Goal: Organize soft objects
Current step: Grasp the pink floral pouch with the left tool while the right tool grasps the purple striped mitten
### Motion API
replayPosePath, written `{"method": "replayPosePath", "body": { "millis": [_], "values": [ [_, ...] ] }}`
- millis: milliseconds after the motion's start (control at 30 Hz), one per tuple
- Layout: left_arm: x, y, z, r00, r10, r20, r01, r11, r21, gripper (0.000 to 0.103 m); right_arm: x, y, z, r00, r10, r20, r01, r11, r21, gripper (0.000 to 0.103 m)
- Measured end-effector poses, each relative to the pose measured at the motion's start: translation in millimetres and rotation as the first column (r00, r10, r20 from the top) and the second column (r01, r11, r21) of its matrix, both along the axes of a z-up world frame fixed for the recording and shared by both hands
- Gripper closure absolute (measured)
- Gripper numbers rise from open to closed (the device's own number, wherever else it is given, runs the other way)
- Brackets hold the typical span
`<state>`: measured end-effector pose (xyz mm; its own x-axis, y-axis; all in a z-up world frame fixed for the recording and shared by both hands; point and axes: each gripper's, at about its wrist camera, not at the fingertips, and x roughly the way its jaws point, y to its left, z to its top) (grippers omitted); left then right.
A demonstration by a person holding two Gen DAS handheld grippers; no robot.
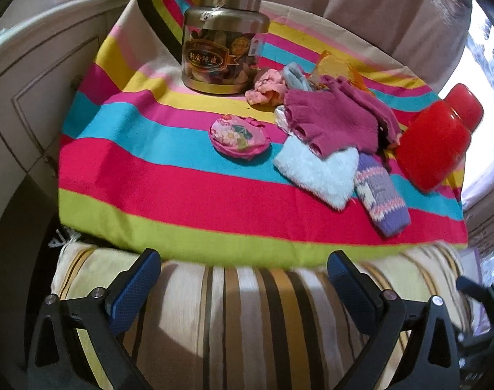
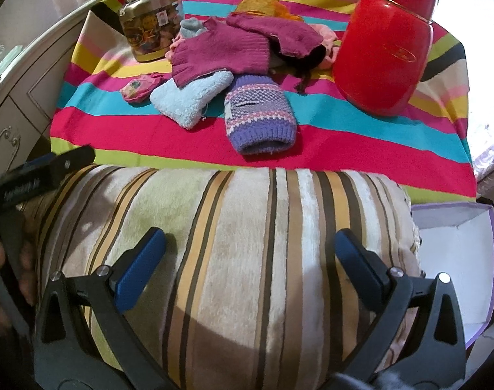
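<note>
A heap of socks (image 2: pixel 221 55) lies on the striped cloth (image 2: pixel 344 149), between a jar (image 2: pixel 149 22) and a red container (image 2: pixel 383 48). Both the left hand-held gripper (image 1: pixel 243 279) and right hand-held gripper (image 2: pixel 250 253) hover wide apart, empty, over a striped cushion (image 2: pixel 234 260).

glossy red plastic container (image 2: pixel 382 42), fluffy pale blue sock (image 2: pixel 190 97), knitted purple sock (image 2: pixel 258 117), plush striped cushion (image 2: pixel 234 243).
</note>
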<state>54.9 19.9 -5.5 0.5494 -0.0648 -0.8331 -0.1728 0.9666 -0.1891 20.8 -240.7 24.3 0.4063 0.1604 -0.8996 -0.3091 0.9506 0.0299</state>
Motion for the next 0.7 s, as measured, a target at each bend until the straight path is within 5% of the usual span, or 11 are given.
{"method": "replayPosePath", "body": {
  "millis": [700],
  "values": [
    [128, 26, -29, 0.994, 0.039, -0.1, -0.032, 0.997, 0.074, 0.004, 102, 21, -23, 0.999, 0.042, 0.034, -0.04, 0.998, -0.044, 0.0]
  ]
}}
